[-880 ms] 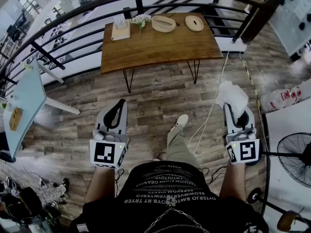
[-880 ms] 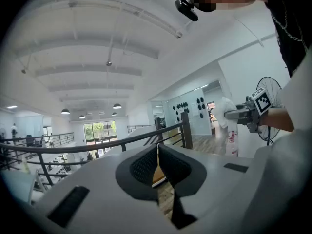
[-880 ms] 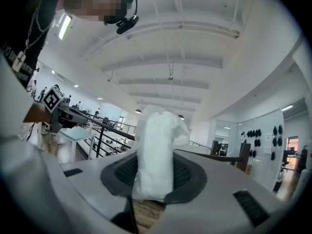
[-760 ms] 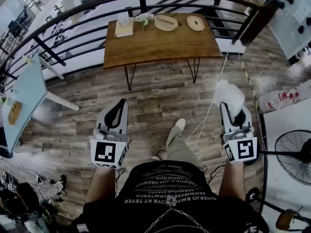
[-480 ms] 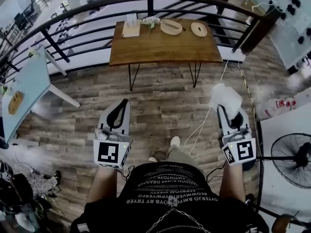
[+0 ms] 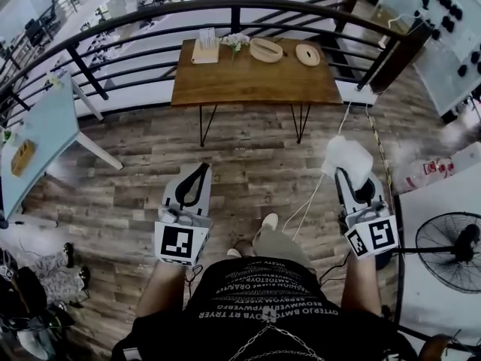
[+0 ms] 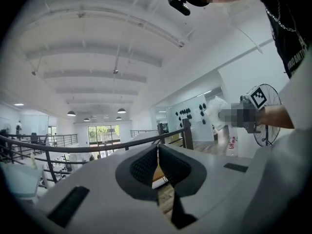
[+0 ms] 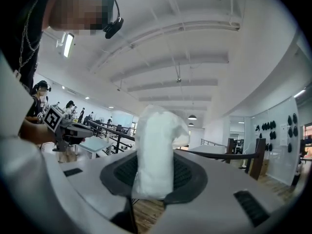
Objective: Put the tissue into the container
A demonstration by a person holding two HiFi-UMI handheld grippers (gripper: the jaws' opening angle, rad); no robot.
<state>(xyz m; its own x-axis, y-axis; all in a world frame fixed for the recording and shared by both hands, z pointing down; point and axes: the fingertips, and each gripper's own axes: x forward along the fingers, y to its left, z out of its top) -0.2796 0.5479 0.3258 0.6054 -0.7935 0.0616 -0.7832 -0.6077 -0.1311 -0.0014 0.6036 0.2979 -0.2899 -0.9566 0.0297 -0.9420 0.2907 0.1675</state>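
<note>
The right tongs (image 6: 346, 173) are clenched on a white tissue (image 6: 347, 155). It bulges out past their tips and is held in the air above the wooden floor (image 6: 248, 164), on the person's right side. The left tongs (image 6: 200, 173) are closed tip to tip with nothing between them. Ahead, well apart from both, a wooden desk (image 6: 255, 77) stands by a black railing (image 6: 150, 13). An oval bowl (image 6: 266, 50) and a round dish (image 6: 307, 54) sit near its far edge.
</note>
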